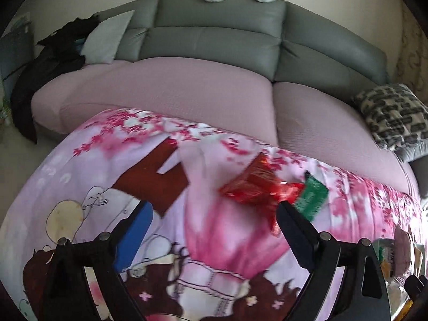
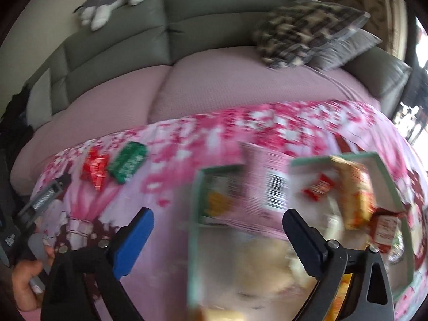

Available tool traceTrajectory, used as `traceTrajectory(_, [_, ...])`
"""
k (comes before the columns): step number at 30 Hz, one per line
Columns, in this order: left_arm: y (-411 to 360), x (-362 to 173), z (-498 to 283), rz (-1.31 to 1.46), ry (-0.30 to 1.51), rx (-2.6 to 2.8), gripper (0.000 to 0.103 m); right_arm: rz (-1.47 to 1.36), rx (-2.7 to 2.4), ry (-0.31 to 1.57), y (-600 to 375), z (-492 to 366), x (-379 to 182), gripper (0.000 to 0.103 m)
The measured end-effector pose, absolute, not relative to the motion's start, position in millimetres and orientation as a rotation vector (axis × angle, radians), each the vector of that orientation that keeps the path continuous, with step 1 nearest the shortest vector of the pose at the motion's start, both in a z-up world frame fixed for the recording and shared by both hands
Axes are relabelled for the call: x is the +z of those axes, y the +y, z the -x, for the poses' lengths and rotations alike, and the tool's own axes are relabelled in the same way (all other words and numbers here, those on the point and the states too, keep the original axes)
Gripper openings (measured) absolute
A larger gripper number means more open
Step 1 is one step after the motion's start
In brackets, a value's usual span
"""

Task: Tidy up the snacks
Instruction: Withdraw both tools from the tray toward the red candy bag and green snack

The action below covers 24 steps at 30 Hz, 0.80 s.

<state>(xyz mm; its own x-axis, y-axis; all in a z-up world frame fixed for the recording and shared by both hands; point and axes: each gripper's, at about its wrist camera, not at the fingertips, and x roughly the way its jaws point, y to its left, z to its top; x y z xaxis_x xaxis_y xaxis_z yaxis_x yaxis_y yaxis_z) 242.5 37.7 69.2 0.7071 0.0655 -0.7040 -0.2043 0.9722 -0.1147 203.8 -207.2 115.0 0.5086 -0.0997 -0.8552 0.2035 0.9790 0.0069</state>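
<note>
Both of your grippers stand wide open with nothing in them. Your left gripper [image 1: 214, 230] hangs over the flowered cloth [image 1: 107, 160] on the bench, its fingers [image 1: 136, 230] spread well apart, and the red packet [image 1: 254, 187] lies just ahead of them, close to the right-hand finger. The green packet [image 1: 311, 195] touches the red one on its far side. These two still lie loose, near the bench edge that faces the sofa [image 1: 214, 32].

Your right gripper [image 2: 216, 238] hovers over the pale green tray [image 2: 388, 176], where a pink bag [image 2: 267, 182] lies across the compartments and a small red sachet [image 2: 318, 187] and a yellow-orange packet [image 2: 358, 195] sit in the right-hand part. That view is badly smeared, so which compartment holds what is hard to tell.

The risks, as they look from here:
- The red and green packets overlap, so closing the left fingers on the red one may drag or flip the green one, perhaps over the edge towards the sofa.
- The red wrapper looks thin and crinkly; a shallow pinch at its corner could slip.
- The cloth may bunch up if a finger scrapes it.
- The right gripper sits low over the tray, and a sideways sweep could knock the pink bag or shove the tray.
</note>
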Motion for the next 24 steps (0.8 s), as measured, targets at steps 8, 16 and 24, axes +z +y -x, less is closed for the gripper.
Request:
traceTrajectory(8, [60, 61, -239, 0.223, 0.747, 0.214, 0.102, -0.162, -0.058, 0.994, -159, -251, 105, 0.1])
traceTrajectory(16, [64, 54, -245, 0.235, 0.739, 0.222, 0.102, -0.195, -0.041, 1.023, -136, -299, 80, 0.1])
traceTrajectory(24, [70, 65, -263, 0.259, 0.712, 0.177, 0.102, -0.267, -0.108, 1.001, -152, -327, 67, 0.1])
